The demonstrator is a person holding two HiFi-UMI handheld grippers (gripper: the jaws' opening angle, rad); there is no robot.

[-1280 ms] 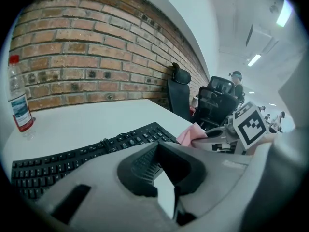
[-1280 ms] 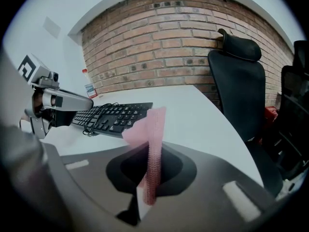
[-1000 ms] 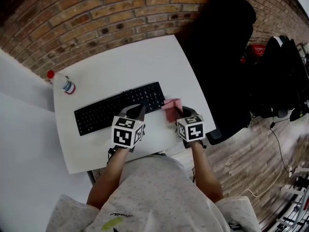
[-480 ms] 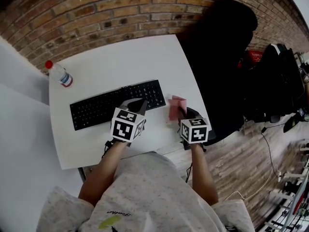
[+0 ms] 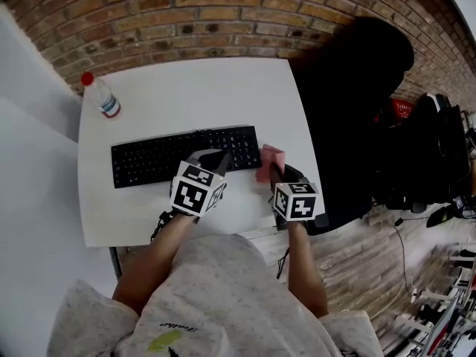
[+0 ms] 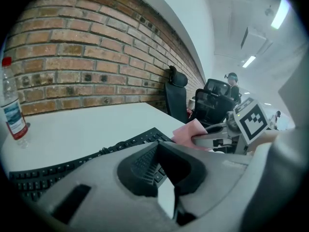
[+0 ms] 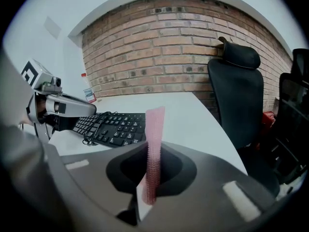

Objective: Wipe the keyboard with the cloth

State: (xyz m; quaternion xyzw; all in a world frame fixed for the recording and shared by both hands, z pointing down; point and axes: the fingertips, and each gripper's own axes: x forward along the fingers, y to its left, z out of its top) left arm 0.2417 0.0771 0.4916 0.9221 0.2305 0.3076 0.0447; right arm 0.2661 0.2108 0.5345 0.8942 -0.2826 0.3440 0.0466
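Note:
A black keyboard (image 5: 163,158) lies across the white table (image 5: 193,95). My right gripper (image 5: 272,171) is shut on a pink cloth (image 5: 268,160), which stands upright between its jaws (image 7: 154,139) just off the keyboard's right end (image 7: 116,127). My left gripper (image 5: 211,159) hovers over the keyboard's front edge near the right half, jaws together with nothing held (image 6: 166,178). In the left gripper view the cloth (image 6: 186,131) and the right gripper (image 6: 212,138) show beyond the keyboard (image 6: 130,141).
A clear water bottle with a red cap (image 5: 100,95) stands at the table's far left corner, by the brick wall (image 5: 186,13). A black office chair (image 5: 357,88) stands right of the table. More chairs and gear (image 5: 439,140) crowd the far right.
The head camera has shifted. The right gripper with the cloth has edged closer to the keyboard's right end. The left gripper stays over the keyboard's front edge.

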